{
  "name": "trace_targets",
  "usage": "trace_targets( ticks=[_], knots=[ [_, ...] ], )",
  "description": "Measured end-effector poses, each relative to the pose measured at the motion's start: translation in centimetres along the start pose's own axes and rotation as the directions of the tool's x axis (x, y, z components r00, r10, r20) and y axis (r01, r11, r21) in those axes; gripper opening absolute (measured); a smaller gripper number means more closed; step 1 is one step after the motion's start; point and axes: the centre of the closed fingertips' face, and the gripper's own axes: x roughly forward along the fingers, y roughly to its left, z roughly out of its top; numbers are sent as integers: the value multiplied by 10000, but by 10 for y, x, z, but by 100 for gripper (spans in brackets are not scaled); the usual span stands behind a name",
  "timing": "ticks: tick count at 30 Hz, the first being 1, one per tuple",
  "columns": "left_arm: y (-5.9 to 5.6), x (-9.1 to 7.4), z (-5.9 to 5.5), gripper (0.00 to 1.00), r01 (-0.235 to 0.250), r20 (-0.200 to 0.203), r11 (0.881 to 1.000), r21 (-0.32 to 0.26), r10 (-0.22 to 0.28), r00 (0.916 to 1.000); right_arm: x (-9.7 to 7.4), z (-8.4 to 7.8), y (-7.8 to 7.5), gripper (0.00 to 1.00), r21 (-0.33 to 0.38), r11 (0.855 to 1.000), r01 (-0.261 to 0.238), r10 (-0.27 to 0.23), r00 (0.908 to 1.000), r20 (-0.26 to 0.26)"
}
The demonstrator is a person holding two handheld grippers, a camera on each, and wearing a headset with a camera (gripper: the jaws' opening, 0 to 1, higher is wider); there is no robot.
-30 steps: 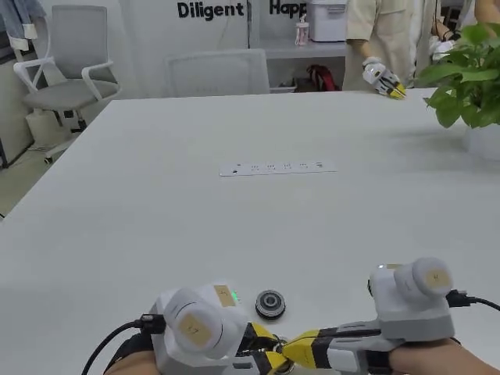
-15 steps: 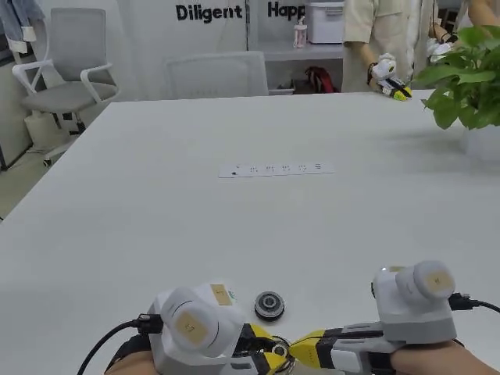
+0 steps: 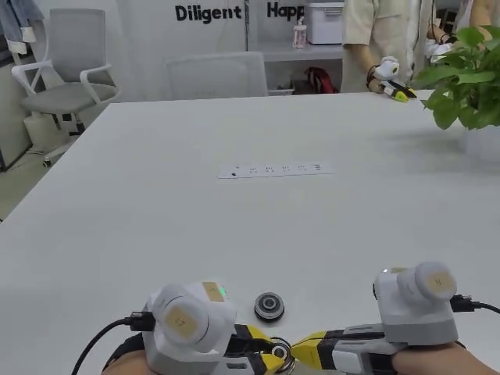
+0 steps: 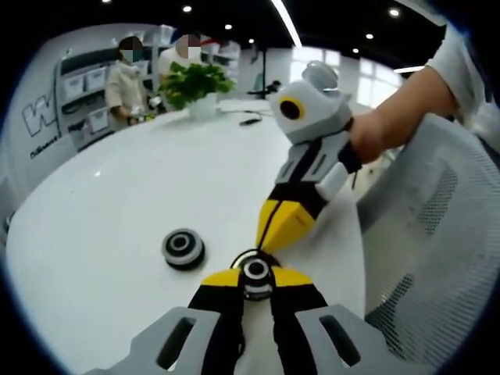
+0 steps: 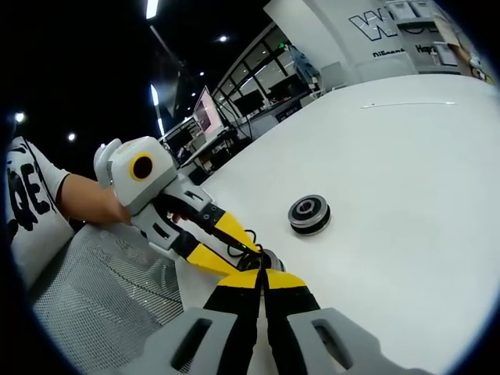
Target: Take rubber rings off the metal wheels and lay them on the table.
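Metal wheel (image 4: 256, 270), left claw (image 4: 257, 278) pinching it in left gripper view, right claw (image 5: 263, 275) closed

A flat white socket strip (image 3: 276, 169) lies in the middle distance. At the far right, a green leafy plant (image 3: 465, 74) stands in a white pot (image 3: 484, 141). Farther back are a white-backed chair (image 3: 217, 74) and, to its left, a grey office chair with white arms (image 3: 66, 66). A person in a beige shirt (image 3: 383, 35) stands near the plant, beside a shelf bearing a white box (image 3: 326, 19) and a small bottle (image 3: 301, 31). Black wall lettering (image 3: 208, 12) reads "Diligent".
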Motion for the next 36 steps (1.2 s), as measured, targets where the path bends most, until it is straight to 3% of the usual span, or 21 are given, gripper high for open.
trace_targets(
  ticks=[4, 15, 26, 36],
  knots=[
    [1, -4, 1, 10, -30, 20, 9999, 104, 30, 10000, 0, 1, 0, 0, -11, 10000, -9, 9, 10000, 0],
    [-4, -19, 11, 31, 278, 356, 9995, 145, -283, 9990, -1, 2, 1, 0, -29, 10000, -27, 27, 10000, 55],
    [1, -38, 17, 45, 222, 661, 9997, 25, -223, 9976, -1, 3, 1, 0, -20, 10000, -63, 63, 10000, 77],
    [-3, -56, 24, 57, 241, 967, 9996, -114, -229, 9950, -1, 6, 5, 0, -10, 9997, -226, 226, 9997, 119]
  ],
)
